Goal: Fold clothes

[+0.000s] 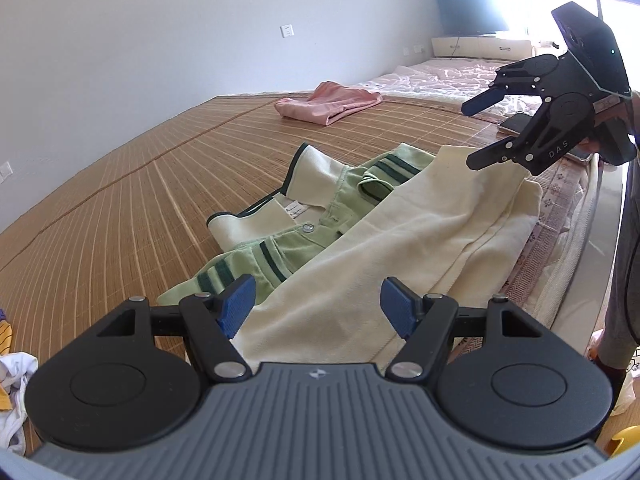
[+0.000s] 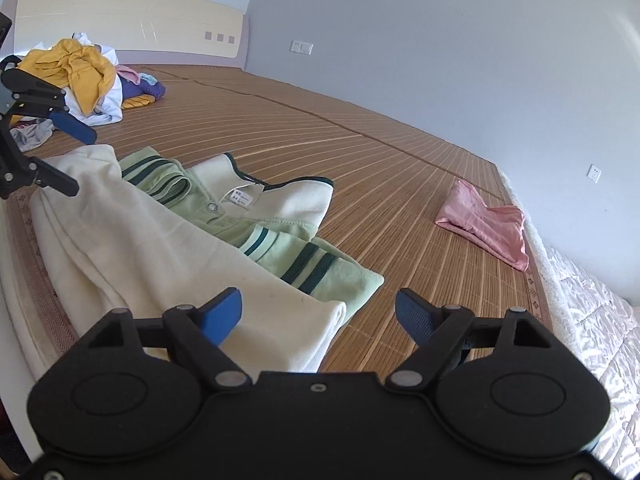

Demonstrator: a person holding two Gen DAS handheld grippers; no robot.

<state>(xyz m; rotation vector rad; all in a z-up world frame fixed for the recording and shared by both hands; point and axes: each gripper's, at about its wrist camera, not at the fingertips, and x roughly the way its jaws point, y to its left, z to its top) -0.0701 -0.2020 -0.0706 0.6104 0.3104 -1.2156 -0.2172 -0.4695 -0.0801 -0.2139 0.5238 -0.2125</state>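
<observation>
A cream and light-green polo shirt [image 1: 400, 240] with dark green stripes lies on the bamboo mat [image 1: 140, 184], its cream lower half folded up over the green chest. The collar and a button still show. My left gripper [image 1: 318, 306] hovers open over the near cream edge, and its blue pads [image 1: 236, 304] press on nothing. At the shirt's far corner my right gripper [image 1: 472, 134] is open too. In the right wrist view the shirt [image 2: 140, 240] runs leftwards from the open right gripper [image 2: 318, 314], whose left pad sits over a cream corner. The left gripper [image 2: 80, 160] hangs open at the other end.
A folded pink garment [image 1: 328, 106] [image 2: 488, 224] lies further out on the mat. A pile of unfolded clothes [image 2: 80, 72] sits by the headboard [image 2: 128, 16]. A white quilt [image 2: 592, 320] borders the mat, and a phone [image 1: 516, 122] lies near it. A person's grey trouser leg [image 1: 624, 280] stands at the bed's edge.
</observation>
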